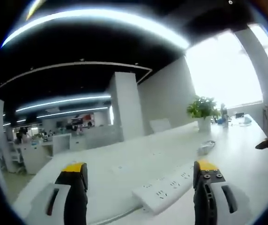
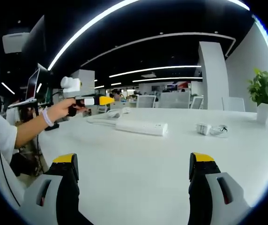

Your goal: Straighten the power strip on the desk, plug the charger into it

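A white power strip (image 1: 164, 187) lies on the white desk (image 1: 124, 164) just ahead of my open left gripper (image 1: 141, 176), between its yellow-tipped jaws. In the right gripper view the power strip (image 2: 141, 127) lies mid-desk with its cable (image 2: 101, 117) trailing left. A white charger with a coiled cord (image 2: 211, 129) rests to the strip's right, and the same charger (image 1: 205, 147) lies beyond the strip in the left gripper view. My right gripper (image 2: 131, 166) is open above bare desk, well short of both. The left gripper (image 2: 89, 100), held by a person's hand, hovers at the strip's left.
A potted plant (image 1: 202, 112) stands at the desk's far end; the same plant (image 2: 264, 91) is at the right edge. A monitor (image 2: 34, 86) stands at the left. Office chairs (image 2: 174, 100) line the desk's far side. A person's arm (image 2: 28, 129) reaches in from the left.
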Available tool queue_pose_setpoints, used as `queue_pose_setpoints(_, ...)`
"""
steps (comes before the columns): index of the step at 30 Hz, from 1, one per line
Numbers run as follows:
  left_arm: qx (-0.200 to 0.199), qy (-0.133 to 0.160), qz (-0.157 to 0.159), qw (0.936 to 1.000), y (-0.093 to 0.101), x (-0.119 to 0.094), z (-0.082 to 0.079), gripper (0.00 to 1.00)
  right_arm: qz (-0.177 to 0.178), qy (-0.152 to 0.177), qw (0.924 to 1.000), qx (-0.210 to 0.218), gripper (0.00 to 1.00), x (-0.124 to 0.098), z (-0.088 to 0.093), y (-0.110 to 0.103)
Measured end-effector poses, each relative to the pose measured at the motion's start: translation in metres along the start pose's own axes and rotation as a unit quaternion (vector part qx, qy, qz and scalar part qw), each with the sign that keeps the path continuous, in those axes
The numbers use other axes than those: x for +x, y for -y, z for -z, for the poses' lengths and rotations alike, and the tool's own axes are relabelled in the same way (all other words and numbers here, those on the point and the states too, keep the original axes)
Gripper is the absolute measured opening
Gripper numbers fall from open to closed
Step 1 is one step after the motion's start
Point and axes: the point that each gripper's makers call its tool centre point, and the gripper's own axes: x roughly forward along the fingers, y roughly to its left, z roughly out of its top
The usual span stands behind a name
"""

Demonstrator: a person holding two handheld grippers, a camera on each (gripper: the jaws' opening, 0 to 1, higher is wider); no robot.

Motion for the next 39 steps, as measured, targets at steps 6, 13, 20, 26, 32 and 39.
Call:
queue_pose_setpoints(6, -0.004, 0.003, 0.001, 1.0000, 0.002, -0.009, -0.002, 0.96, -0.002, 0.000, 1.0000, -0.001, 0.98, 0.000, 0.000, -0.002)
queue_pose_setpoints(13, -0.014, 0.005, -0.006, 0.9999, 0.004, -0.021, -0.003, 0.99, -0.001, 0.000, 1.0000, -0.001, 0.98, -0.001, 0.000, -0.003)
queue_pose_setpoints(20, -0.019, 0.008, 0.000, 0.9998, 0.011, -0.033, -0.001, 0.99, -0.002, -0.001, 1.0000, -0.001, 0.98, -0.001, 0.000, -0.003)
queue_pose_setpoints(26, -0.021, 0.014, -0.001, 0.9997, 0.018, -0.046, 0.000, 0.99, -0.002, -0.001, 1.0000, -0.001, 0.98, 0.000, 0.000, -0.004)
queue_pose_setpoints(32, -0.015, 0.016, 0.003, 0.9997, 0.024, -0.053, -0.002, 0.99, -0.003, -0.001, 1.0000, -0.001, 0.98, 0.000, 0.000, -0.004)
queue_pose_setpoints(39, -0.032, 0.019, 0.002, 0.9993, 0.025, -0.065, -0.001, 0.99, -0.003, -0.001, 1.0000, 0.000, 0.98, 0.000, 0.000, -0.003)
